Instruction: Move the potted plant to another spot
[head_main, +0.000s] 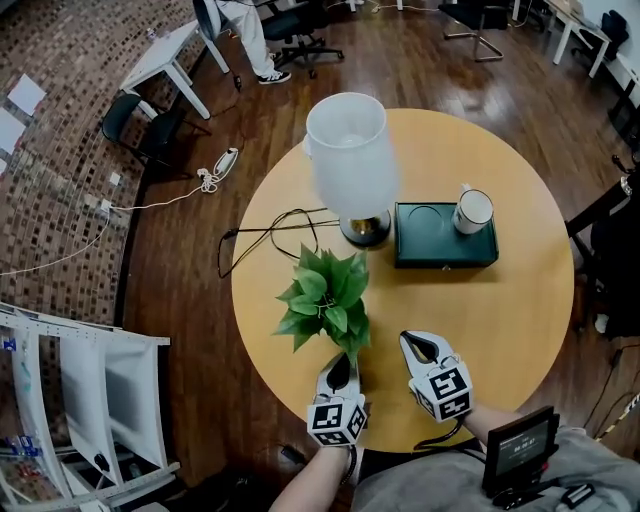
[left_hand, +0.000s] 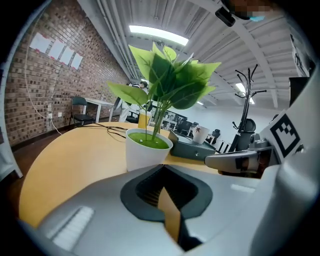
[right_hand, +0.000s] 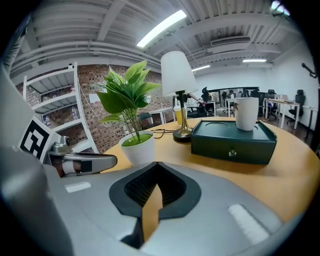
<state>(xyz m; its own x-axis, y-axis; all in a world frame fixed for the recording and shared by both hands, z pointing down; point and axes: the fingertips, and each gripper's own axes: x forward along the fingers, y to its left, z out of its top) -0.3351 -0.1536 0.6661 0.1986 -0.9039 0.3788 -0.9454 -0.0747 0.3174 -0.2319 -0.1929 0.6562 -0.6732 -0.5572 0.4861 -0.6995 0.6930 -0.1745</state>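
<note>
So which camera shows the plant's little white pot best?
The left gripper view: the white pot stands close and big in the middle, its green top showing. The right gripper view shows the pot too, smaller and left of centre. In the head view the leaves hide it.

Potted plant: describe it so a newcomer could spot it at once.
Start at the round wooden table. On its near left side, in front of the white-shaded lamp, stands the potted plant. It alone is leafy green, in a small white pot.
</note>
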